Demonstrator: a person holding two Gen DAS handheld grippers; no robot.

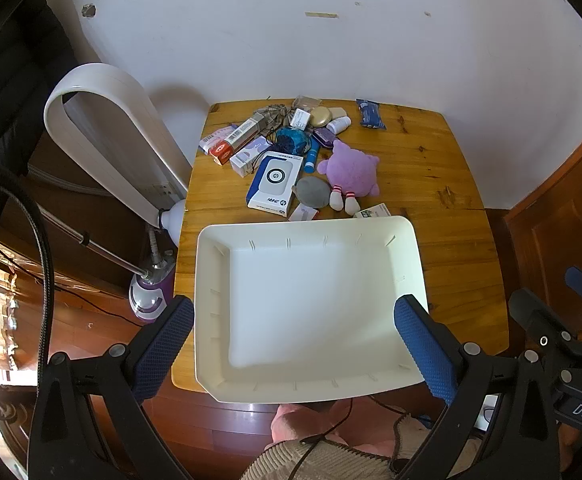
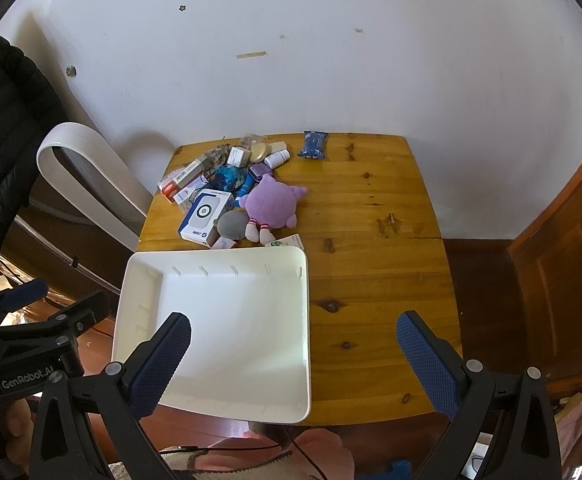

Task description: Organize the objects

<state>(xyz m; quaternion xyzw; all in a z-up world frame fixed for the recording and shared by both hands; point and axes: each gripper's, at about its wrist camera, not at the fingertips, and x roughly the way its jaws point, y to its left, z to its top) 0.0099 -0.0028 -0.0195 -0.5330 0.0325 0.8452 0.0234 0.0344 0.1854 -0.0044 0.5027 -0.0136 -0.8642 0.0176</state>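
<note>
Both your grippers spread wide above the empty white rectangular plastic tray (image 1: 311,384).
Left gripper (image 1: 295,344) and right gripper (image 2: 293,360) grip nothing; the cluttered pile with the purple plush toy (image 1: 351,172) sits just beyond the tray's far rim.

Left gripper (image 1: 293,348), right gripper (image 2: 293,360): black frames, blue dimpled pads, silver screws; white "GenRobot.AI", "DAS" lettering. Person: cream ribbed knit sleeve (image 1: 311,462), pink trousers, thin black cable.
</note>
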